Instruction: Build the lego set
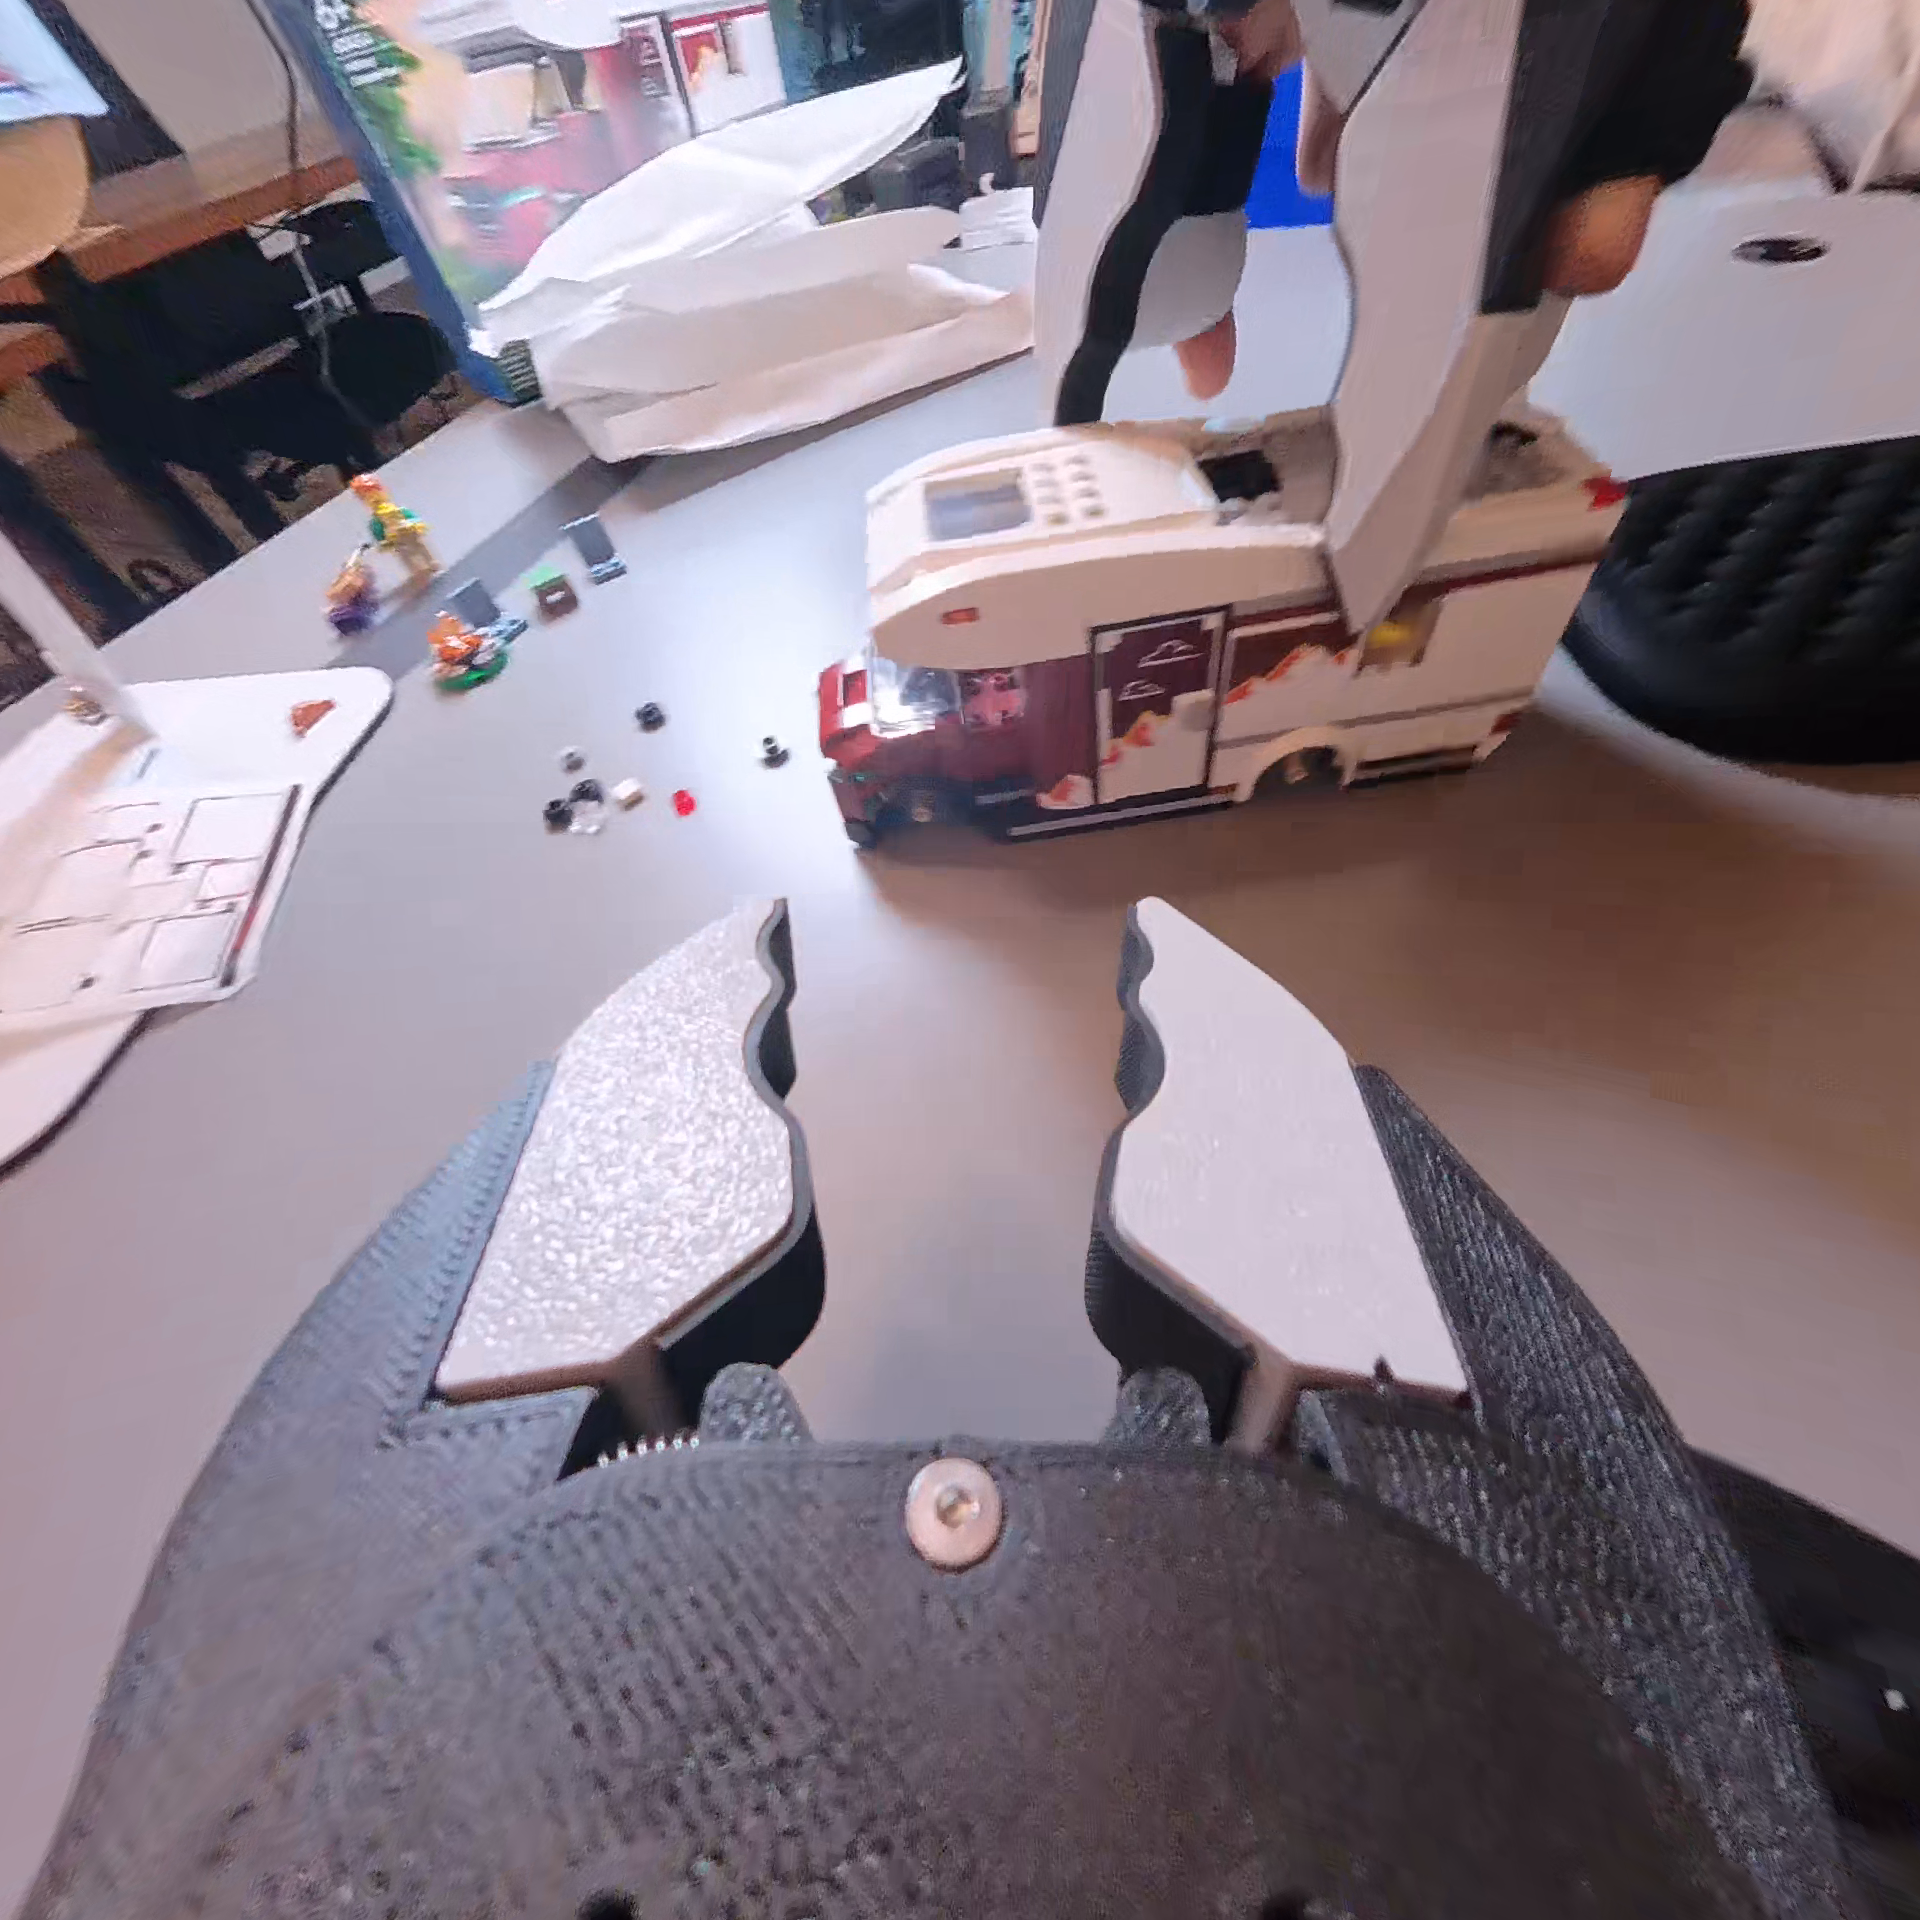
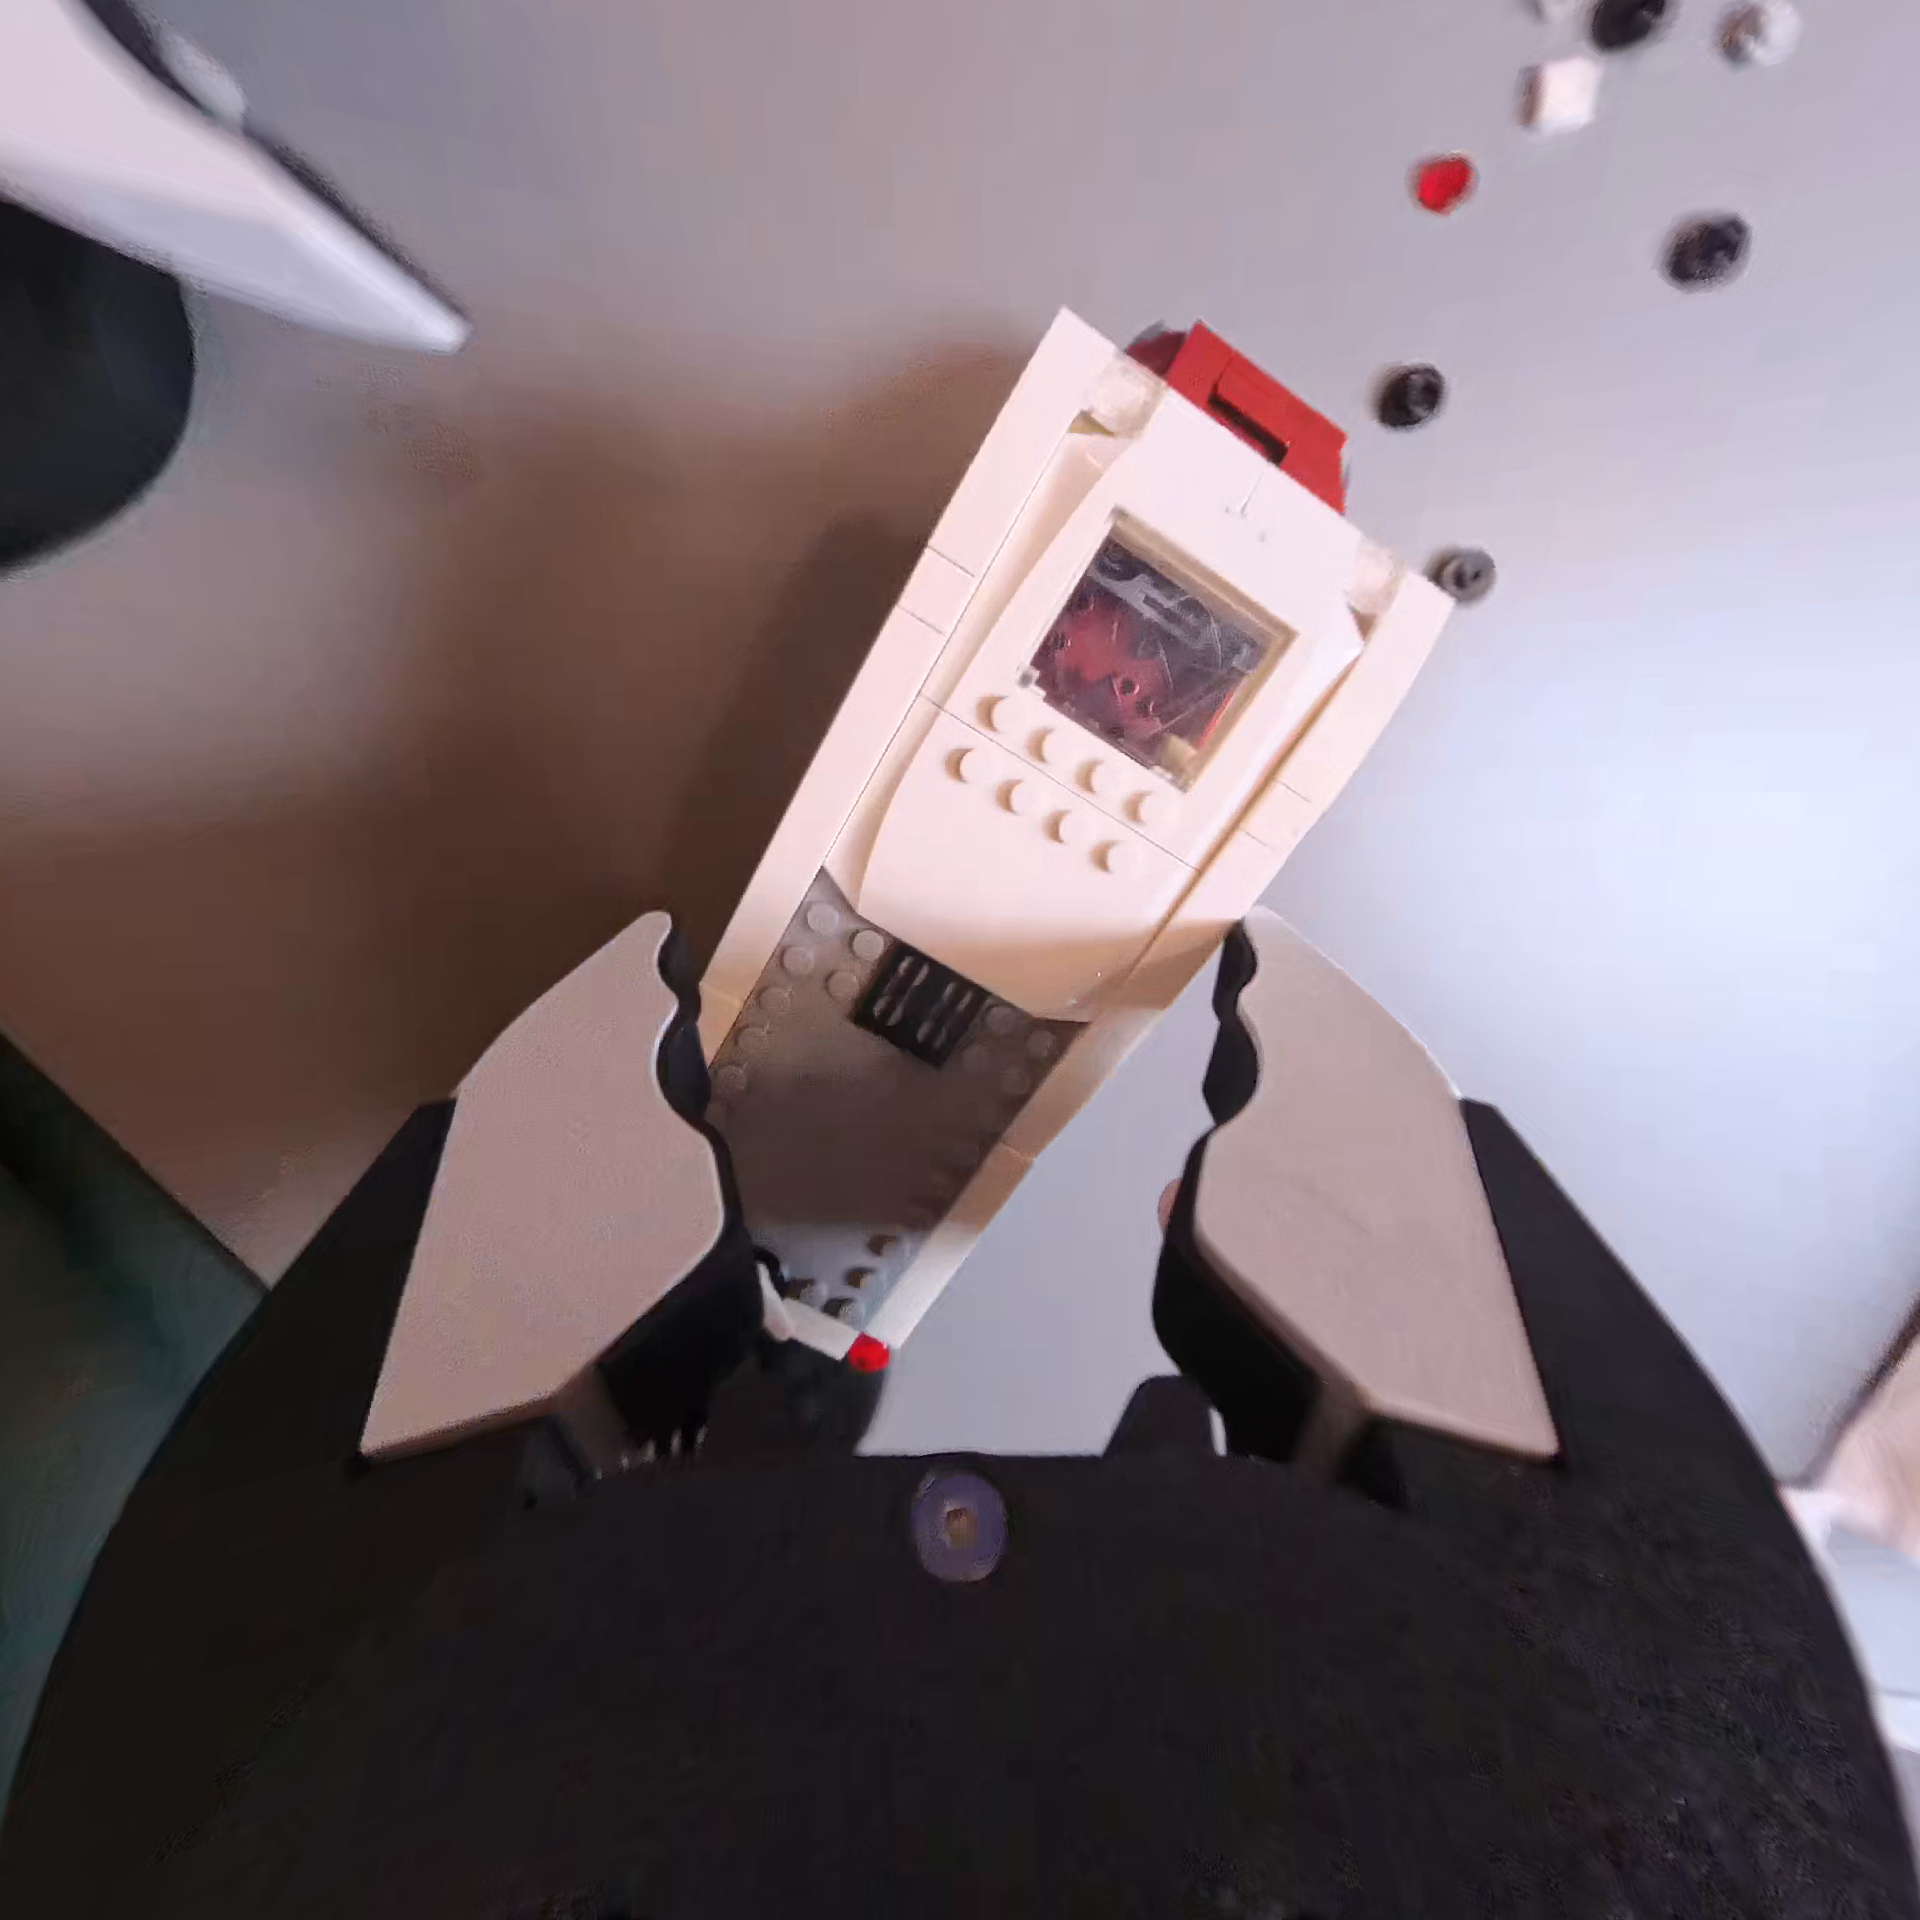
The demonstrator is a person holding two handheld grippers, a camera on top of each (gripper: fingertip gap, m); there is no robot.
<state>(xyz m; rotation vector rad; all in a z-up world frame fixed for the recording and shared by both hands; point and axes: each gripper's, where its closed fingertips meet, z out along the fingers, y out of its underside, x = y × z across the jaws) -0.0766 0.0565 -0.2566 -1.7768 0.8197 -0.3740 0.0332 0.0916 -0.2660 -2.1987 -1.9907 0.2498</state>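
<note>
A toy brick camper van, white with a dark red cab, stands on the grey-brown table. My left gripper is open and empty, low over bare table just in front of the van's cab. My right gripper is open and comes down over the rear of the van's roof. Its fingers straddle the roof. One pad is at the van's side, while the other pad stands clear of it. A grey studded plate with a black grille shows between the fingers.
Small loose brick pieces lie left of the cab; a red stud is among them. Minifigures stand farther back. An instruction sheet lies at the left. A white paper bag and a printed box are at the back. The red stud is about 15 cm from both grippers' fingertips. Seen from the left wrist view as well.
</note>
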